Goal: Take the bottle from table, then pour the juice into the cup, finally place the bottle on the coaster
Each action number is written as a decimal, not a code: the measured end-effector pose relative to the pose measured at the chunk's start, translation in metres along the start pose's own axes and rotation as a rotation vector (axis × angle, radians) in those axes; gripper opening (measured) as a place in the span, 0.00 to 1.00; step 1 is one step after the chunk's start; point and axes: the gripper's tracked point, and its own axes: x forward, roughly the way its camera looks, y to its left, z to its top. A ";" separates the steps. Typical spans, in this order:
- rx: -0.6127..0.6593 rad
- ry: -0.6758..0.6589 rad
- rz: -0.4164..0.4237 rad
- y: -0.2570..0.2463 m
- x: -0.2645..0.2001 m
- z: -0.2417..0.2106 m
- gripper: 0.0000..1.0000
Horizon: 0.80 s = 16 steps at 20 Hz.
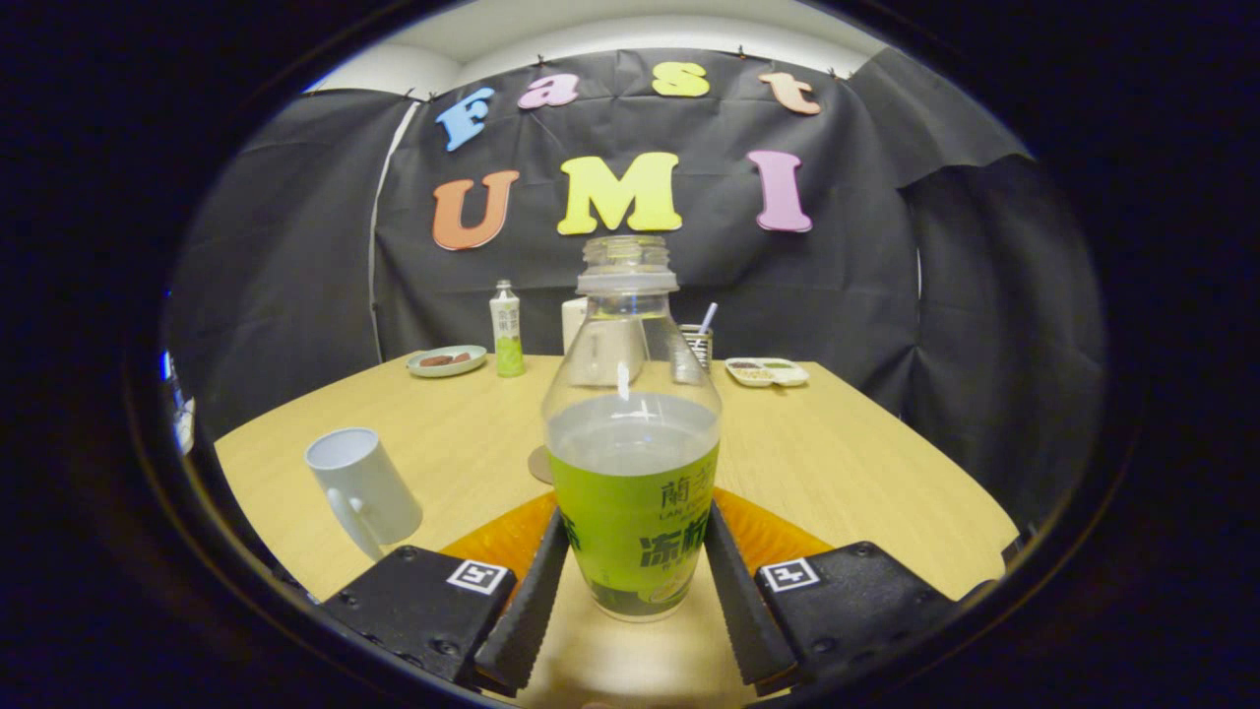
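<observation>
We see the gripper with its two fingers set on either side of the bottle, each pressing against the green label low on the body, so we log it as clamped on the bottle. The bottle stands upright, uncapped, with clear liquid up to about the top of the label. Its base sits near the table surface; we cannot tell whether it touches or is just lifted.

The cup, a white mug, stands on the table to the left of the fingers, apart from the bottle, with its handle toward us. A coaster lies just behind the bottle on the left, mostly hidden by it.

Well beyond the bottle, along the table's far edge, we note a plate with some food, a small green bottle, a white container partly hidden behind the bottle's neck, a glass with a straw, and a divided tray.
</observation>
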 end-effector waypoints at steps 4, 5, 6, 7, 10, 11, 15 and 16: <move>-0.164 -0.027 -0.009 0.011 0.002 0.020 0.78; -0.207 -0.026 -0.011 0.013 0.004 0.024 0.78; -0.258 -0.026 -0.008 0.017 0.007 0.028 0.78; -0.306 -0.022 -0.006 0.020 0.010 0.032 0.78; -0.462 -0.019 -0.052 0.021 0.022 0.042 0.78; -0.520 -0.030 -0.075 0.022 0.024 0.045 0.78; -0.770 -0.090 -0.219 0.015 0.032 0.063 0.78; -0.813 -0.095 -0.239 0.014 0.034 0.066 0.78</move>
